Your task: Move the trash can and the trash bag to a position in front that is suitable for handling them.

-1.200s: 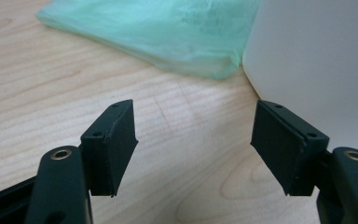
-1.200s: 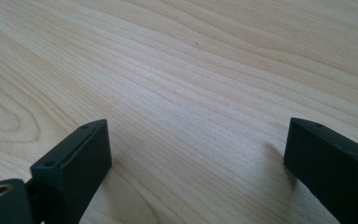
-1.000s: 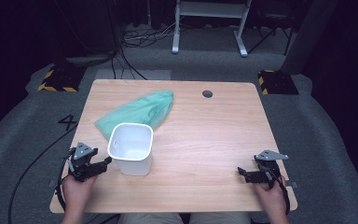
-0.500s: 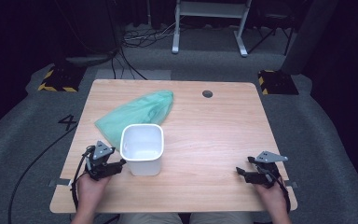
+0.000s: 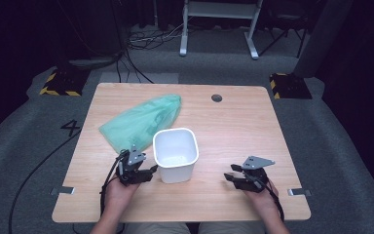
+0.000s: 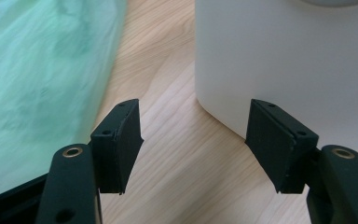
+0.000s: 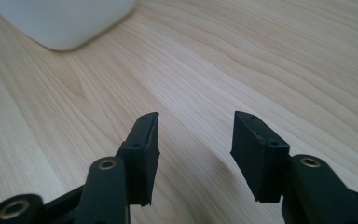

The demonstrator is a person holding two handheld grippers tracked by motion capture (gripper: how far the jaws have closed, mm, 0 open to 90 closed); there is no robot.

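The white tub (image 5: pixel 176 154) is standing upright near the middle of the front half of the table (image 5: pixel 253 122), with the green plastic bag (image 5: pixel 141 122) lying flat just behind it and to its left. The left gripper (image 5: pixel 148 174) is sitting low against the tub's left wall; in the left gripper view its jaws are spread wide, one pad over bare wood and the other right at the tub's rounded lower corner (image 6: pixel 242 93), so nothing is being pinched. The left hand appears to be nudging or steadying the tub rather than gripping it. The right gripper (image 5: pixel 231 177) is hovering over bare wood well to the tub's right, pointing towards it; its jaws have just been closing and are standing partly apart with nothing between them. Judging by this, the work is at the positioning stage, with the bag untouched. The next move probably calls for one gripper to hold the tub while the other reaches round for the bag's edge.
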